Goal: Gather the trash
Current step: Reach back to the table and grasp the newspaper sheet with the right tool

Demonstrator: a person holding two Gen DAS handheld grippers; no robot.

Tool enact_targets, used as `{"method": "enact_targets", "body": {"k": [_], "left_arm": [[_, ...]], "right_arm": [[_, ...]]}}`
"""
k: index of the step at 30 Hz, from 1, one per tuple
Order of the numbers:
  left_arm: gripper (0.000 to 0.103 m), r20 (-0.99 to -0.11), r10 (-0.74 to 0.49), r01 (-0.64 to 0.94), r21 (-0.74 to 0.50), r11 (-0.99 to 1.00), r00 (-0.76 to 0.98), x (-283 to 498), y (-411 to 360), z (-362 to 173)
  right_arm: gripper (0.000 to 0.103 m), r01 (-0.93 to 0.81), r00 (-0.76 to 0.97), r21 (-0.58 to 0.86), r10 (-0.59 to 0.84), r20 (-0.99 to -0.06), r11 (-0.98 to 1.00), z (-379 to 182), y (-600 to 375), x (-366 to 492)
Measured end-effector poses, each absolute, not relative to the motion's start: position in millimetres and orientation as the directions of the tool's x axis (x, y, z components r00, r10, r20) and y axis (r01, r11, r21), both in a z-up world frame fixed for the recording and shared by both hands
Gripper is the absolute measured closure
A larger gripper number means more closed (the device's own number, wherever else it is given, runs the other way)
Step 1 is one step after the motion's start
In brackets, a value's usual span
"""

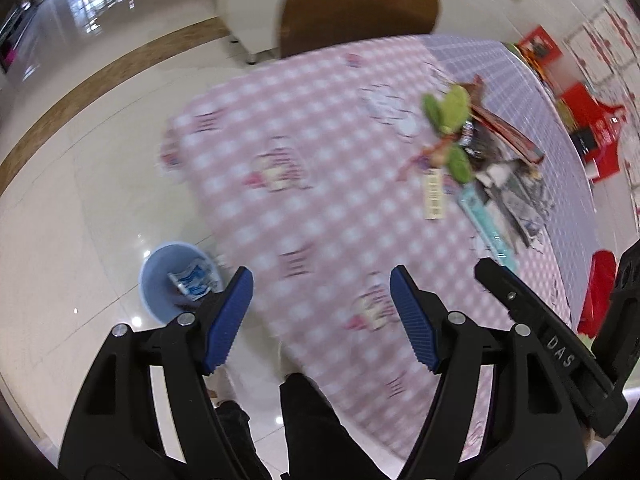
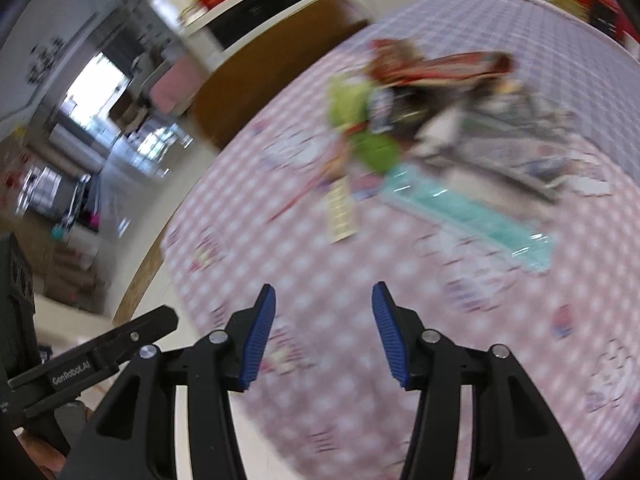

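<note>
A heap of trash lies on the pink checked tablecloth (image 1: 304, 152): green wrappers (image 1: 450, 110), a red-brown packet (image 1: 508, 130), a pale paper strip (image 1: 434, 196), a teal packet (image 1: 486, 228) and grey wrappers. The same heap shows blurred in the right wrist view, with the green wrappers (image 2: 360, 120) and the teal packet (image 2: 472, 220). My left gripper (image 1: 322, 280) hangs open and empty over the table's near-left edge. A light blue bin (image 1: 176, 280) on the floor below holds a blue-and-white wrapper. My right gripper (image 2: 324, 296) is open and empty over the cloth (image 2: 460, 340), short of the heap.
A brown chair back (image 1: 356, 8) stands at the table's far side. Red boxes (image 1: 592, 128) sit beyond the far right edge. The right gripper's black body (image 1: 536, 328) reaches in beside my left one. Glossy white floor tiles (image 1: 80, 168) spread out to the left of the table.
</note>
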State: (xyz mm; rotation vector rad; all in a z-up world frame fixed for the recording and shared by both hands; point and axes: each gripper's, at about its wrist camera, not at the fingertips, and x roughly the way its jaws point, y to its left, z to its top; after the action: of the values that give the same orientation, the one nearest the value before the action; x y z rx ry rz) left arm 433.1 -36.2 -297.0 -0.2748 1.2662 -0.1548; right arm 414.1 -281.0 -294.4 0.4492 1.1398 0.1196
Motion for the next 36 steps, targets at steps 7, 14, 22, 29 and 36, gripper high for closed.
{"method": "enact_targets", "body": {"k": [7, 14, 22, 29, 36], "left_arm": [[0.033, -0.916, -0.29, 0.015, -0.298, 0.955, 0.278, 462, -101, -302], [0.033, -0.921, -0.282, 0.032, -0.284, 0.958, 0.268, 486, -136, -308], [0.033, -0.926, -0.273, 0.054, -0.269, 0.962, 0.259, 509, -155, -311], [0.033, -0.897, -0.366, 0.091, -0.355, 0.931, 0.247, 529, -178, -308], [0.033, -0.87, -0.44, 0.104, -0.428, 0.898, 0.221, 546, -212, -308]], "right_arm": [[0.048, 0.319, 0.486, 0.391, 0.206, -0.849, 0.863, -303, -382, 425], [0.047, 0.424, 0.496, 0.446, 0.21, -0.842, 0.788, -331, -450, 444], [0.041, 0.425, 0.528, 0.559, 0.307, -0.792, 0.712, -364, -478, 477], [0.041, 0.417, 0.548, 0.647, 0.392, -0.739, 0.638, -378, -489, 492], [0.064, 0.357, 0.566, 0.725, 0.481, -0.669, 0.588, -383, -504, 489]]}}
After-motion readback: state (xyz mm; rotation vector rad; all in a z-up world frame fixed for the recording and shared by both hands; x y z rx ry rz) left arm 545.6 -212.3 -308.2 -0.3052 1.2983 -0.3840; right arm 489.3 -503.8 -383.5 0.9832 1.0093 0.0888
